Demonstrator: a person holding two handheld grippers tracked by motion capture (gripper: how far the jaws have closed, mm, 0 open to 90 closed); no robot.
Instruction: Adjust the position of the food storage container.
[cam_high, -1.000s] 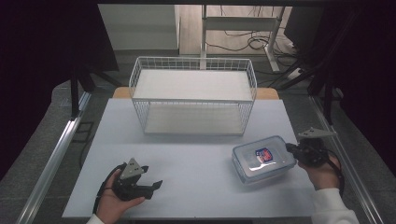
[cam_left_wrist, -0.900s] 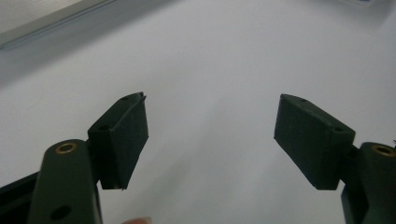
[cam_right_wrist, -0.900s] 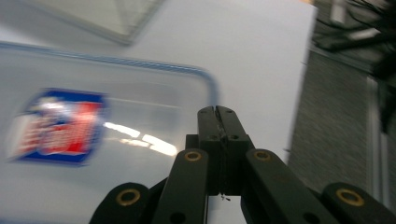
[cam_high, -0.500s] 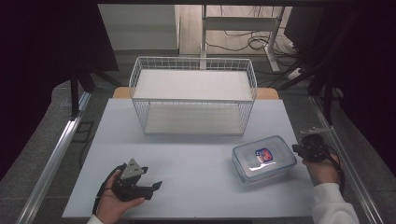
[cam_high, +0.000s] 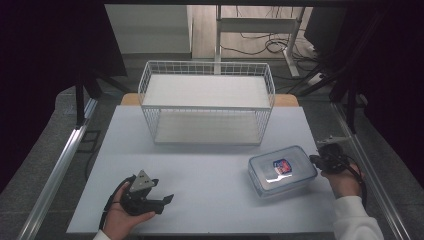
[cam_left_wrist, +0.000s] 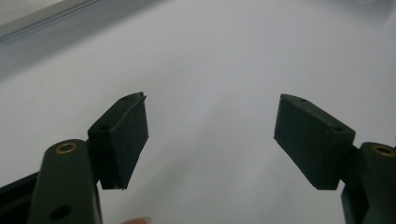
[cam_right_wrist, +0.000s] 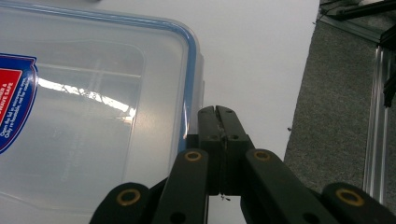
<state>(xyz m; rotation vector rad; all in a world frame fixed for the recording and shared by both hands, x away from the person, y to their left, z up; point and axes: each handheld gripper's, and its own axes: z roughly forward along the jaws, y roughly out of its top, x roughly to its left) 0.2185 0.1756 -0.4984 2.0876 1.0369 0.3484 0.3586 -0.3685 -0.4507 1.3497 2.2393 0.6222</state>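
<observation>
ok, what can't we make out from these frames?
- Box contents: glare on the lid in the high view and right gripper view hides the inside.
- Label print: cut by the left edge in the right gripper view, too small in the high view.
- Right tongs against the box: contact hidden behind the shut jaws.
- Basket lower shelf: partly screened by wire mesh in the high view.

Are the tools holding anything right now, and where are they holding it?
Nothing is held. The left tool is open over bare table. The right tool is shut, empty, beside the clear plastic box.
</observation>
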